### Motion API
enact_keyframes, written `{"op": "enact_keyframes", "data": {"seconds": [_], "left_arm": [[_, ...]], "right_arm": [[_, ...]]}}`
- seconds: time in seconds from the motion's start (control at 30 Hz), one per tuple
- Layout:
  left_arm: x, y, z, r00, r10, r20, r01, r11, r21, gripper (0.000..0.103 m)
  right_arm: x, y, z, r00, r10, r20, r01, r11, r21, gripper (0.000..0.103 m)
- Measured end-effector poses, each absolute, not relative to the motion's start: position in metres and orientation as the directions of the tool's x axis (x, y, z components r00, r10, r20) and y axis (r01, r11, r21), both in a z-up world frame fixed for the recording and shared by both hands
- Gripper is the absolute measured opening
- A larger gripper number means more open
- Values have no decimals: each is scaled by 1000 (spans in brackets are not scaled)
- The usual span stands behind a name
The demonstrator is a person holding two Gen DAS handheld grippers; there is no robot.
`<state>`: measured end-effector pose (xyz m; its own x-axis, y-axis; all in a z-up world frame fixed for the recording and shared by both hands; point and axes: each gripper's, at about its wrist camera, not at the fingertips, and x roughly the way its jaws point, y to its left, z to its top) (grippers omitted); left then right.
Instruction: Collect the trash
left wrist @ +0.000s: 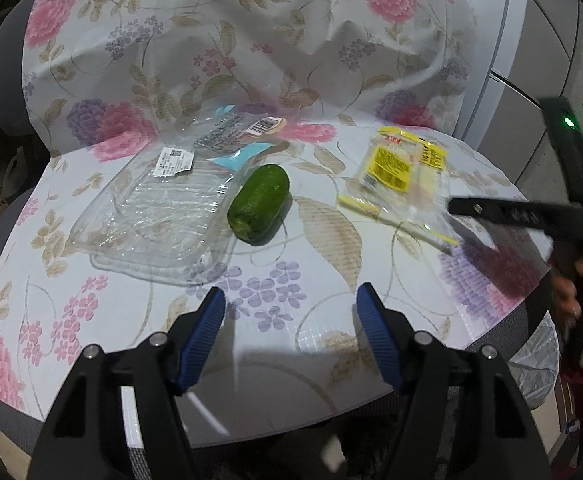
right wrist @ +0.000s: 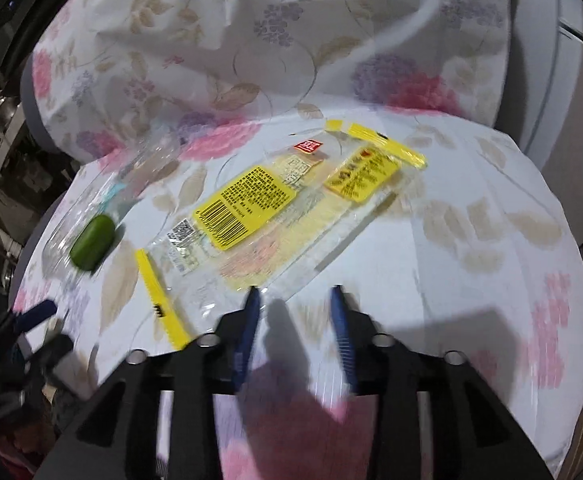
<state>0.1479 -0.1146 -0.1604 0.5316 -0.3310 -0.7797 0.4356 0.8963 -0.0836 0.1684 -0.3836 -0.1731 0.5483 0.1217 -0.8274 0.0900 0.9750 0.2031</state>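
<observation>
Both grippers hang open, empty: left gripper (left wrist: 291,304) nearer than the cucumber (left wrist: 259,207), right gripper (right wrist: 296,300) at the yellow wrapper (right wrist: 275,216), barcoded, print unreadable. Left of the cucumber, the clear tray (left wrist: 151,216) bears white labels.

Each claw (left wrist: 291,300) (right wrist: 296,294) has black angular arms, silver screws and ribbed blue pads (left wrist: 207,330).
</observation>
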Motion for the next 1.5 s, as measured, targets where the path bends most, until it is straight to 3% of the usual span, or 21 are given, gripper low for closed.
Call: {"op": "enact_keyframes", "data": {"seconds": [0.13, 0.17, 0.27, 0.33, 0.4, 0.5, 0.6, 0.87, 1.2, 1.37, 1.5], "left_arm": [[155, -110, -164, 536, -315, -784, 418, 905, -78, 67], [156, -108, -164, 536, -312, -784, 413, 907, -79, 67], [160, -105, -166, 538, -312, -783, 401, 912, -87, 67], [161, -104, -166, 539, -314, -781, 398, 913, -92, 67], [163, -102, -166, 537, -314, -783, 390, 915, -99, 67], [163, -99, -167, 531, -318, -785, 379, 918, -115, 67], [161, -98, -166, 533, -316, -785, 376, 920, -114, 67], [162, -104, -161, 536, -345, -770, 393, 910, -133, 67], [192, -125, -166, 554, -295, -778, 331, 936, -120, 67], [196, -133, -168, 532, -372, -761, 375, 909, -182, 67], [194, -143, -163, 493, -471, -731, 454, 856, -246, 59]], "right_arm": [[182, -383, -163, 568, 110, -816, 100, 974, 201, 55], [180, -378, -161, 577, 117, -808, 87, 975, 204, 64], [171, -350, -158, 609, 110, -785, 15, 989, 150, 65], [170, -332, -157, 622, 111, -775, -37, 993, 113, 59], [179, -313, -161, 611, 94, -786, -69, 995, 65, 37], [200, -297, -169, 576, 100, -812, -95, 994, 55, 19], [203, -291, -178, 508, 96, -856, -136, 990, 31, 12], [149, -319, -170, 442, 35, -896, -150, 988, -36, 12], [113, -355, -129, 564, 140, -814, -68, 990, 123, 18], [112, -359, -122, 590, 156, -792, -58, 987, 151, 19], [110, -370, -126, 594, 153, -790, -32, 985, 167, 19]]}}
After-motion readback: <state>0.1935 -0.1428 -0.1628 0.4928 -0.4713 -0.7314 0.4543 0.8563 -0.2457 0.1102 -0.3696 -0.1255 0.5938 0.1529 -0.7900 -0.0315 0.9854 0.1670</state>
